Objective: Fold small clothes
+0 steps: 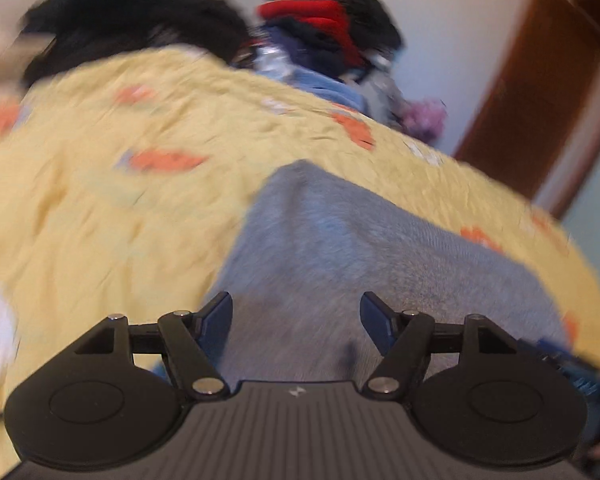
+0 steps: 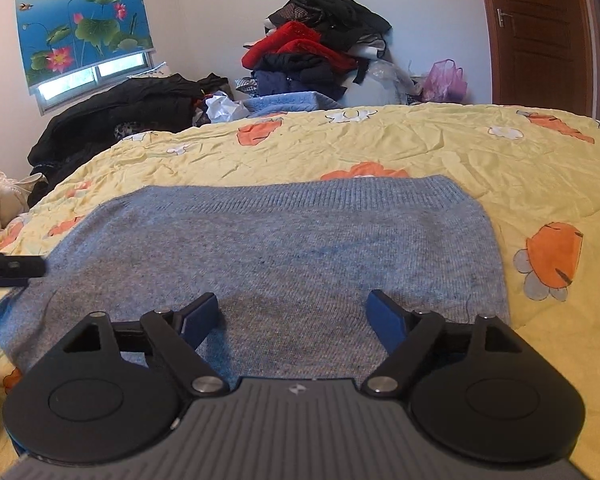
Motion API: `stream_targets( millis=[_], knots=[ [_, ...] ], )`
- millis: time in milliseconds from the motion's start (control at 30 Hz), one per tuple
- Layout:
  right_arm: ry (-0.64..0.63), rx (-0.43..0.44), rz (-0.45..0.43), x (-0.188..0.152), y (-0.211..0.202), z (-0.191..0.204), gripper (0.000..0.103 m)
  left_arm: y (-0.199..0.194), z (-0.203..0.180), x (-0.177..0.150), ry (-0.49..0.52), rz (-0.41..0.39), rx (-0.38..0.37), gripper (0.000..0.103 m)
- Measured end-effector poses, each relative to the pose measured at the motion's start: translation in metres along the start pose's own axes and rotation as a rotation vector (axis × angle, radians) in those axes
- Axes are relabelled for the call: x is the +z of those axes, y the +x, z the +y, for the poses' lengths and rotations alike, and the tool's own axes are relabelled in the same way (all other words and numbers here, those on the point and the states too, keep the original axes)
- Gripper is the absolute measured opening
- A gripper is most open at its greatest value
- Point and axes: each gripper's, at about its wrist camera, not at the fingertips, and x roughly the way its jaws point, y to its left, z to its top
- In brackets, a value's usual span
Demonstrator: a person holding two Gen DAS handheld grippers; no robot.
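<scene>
A grey-blue knitted sweater [image 2: 268, 256] lies flat on the bed's yellow flowered bedspread [image 2: 439, 148]. Its ribbed hem points away toward the pile of clothes [image 2: 319, 52] by the far wall, and its long axis runs sideways across the bed. Both the right gripper [image 2: 294, 312] and the left gripper [image 1: 296, 316] hover over the sweater, jaws released and empty.
</scene>
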Motion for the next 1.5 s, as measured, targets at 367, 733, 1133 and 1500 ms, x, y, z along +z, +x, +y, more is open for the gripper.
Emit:
stream_targets(
  millis=[367,733,1133,1500],
  knots=[
    [-0.017,0.029,0.010,0.001,0.002,0.004,0.096,-0.034,0.068,-0.025,-0.398,0.043,-0.043,0.070],
    [0.002,0.037,0.002,0.000,0.001,0.001,0.096,0.000,0.030,-0.017,-0.273,0.031,0.058,0.026],
    [0.138,0.325,0.239,0.083,0.024,0.042,0.097,-0.012,-0.048,-0.029,0.117,-0.029,-0.012,0.007],
    [0.136,0.495,0.534,0.115,0.126,0.130,0.087,-0.008,-0.060,-0.056,0.235,0.010,-0.069,0.007]
  ],
)
